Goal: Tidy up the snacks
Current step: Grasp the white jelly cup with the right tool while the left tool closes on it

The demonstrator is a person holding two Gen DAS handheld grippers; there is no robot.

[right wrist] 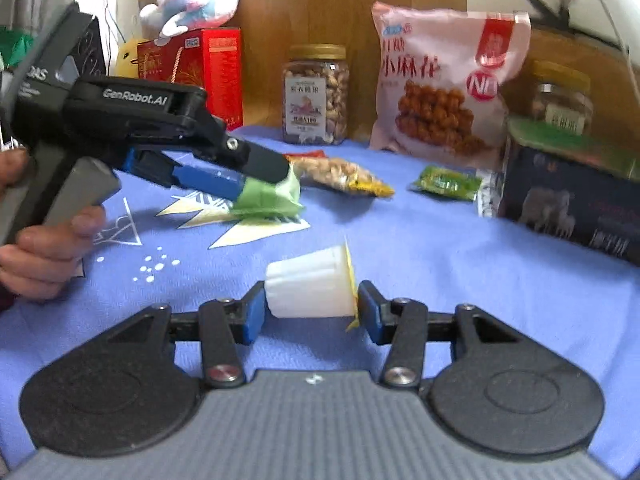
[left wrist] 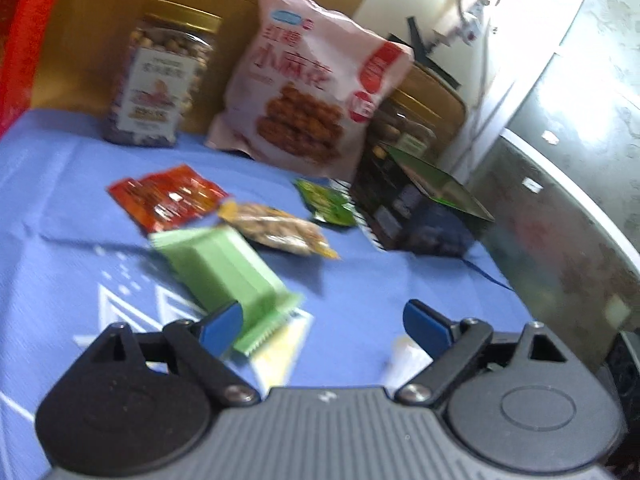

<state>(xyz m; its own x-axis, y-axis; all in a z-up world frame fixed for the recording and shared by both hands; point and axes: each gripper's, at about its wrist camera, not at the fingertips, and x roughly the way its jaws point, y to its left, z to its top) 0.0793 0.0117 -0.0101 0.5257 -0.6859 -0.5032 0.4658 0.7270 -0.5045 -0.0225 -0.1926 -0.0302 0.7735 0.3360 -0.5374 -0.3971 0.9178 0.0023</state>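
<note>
Nearest in the right wrist view, the right claw (right wrist: pixel 311 312) pinches a white jelly cup (right wrist: pixel 310 288) lying on its side, one blue pad on each end, just above the blue cloth (right wrist: pixel 440 280) that covers the tabletop. To the left, a hand (right wrist: pixel 44 252) holds the left claw (left wrist: pixel 320 326), whose jaws stand spread; its left pad touches the near end of a pale green wafer pack (left wrist: pixel 228 272), with the right pad well clear. Beyond lie a peanut packet (right wrist: pixel 344 174), a small green packet (right wrist: pixel 446 182) and a red packet (left wrist: pixel 168 196). At the far edge stand a nut jar (right wrist: pixel 316 94), a pink snack bag (right wrist: pixel 444 84) and a dark box (right wrist: pixel 572 196) on the right.
</note>
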